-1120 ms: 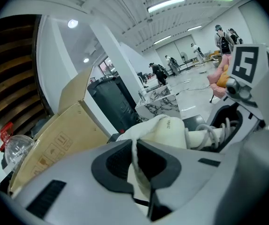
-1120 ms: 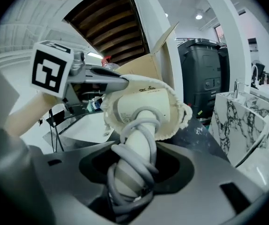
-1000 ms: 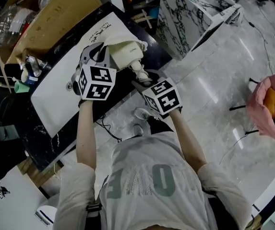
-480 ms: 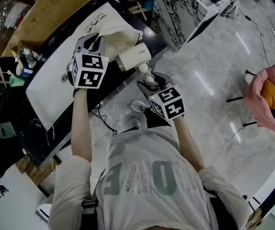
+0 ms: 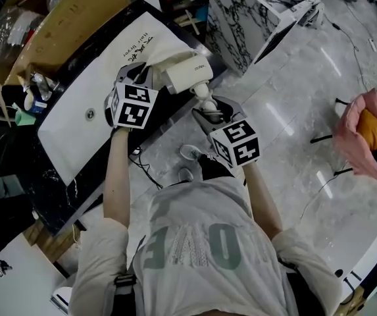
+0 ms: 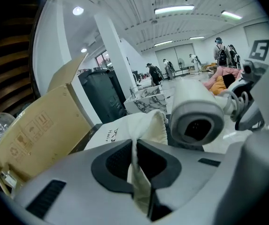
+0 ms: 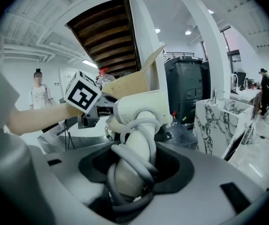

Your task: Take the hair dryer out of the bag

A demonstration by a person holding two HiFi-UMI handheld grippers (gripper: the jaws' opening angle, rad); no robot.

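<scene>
The hair dryer's (image 7: 141, 108) handle end sat buried between the right gripper's (image 7: 130, 182) jaws, wound in its own cord (image 7: 125, 150). The cloth bag's (image 6: 148, 125) pinched fold vanished between the left gripper's (image 6: 138, 177) jaws; from overhead, dryer and gripper hid the bag's mouth. The cardboard box (image 5: 70, 18) ran off the top edge. Distant figures (image 6: 221, 53) were too small to make out.

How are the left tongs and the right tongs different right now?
The left tongs are pinched almost shut on a thin fold of the cream cloth bag. The right tongs stand wider, clamped round the cord-wrapped handle of the hair dryer. The left tongs are over the dark table, while the right tongs are past its edge, above the floor. Both carry a marker cube, and both are gripping something.
</scene>
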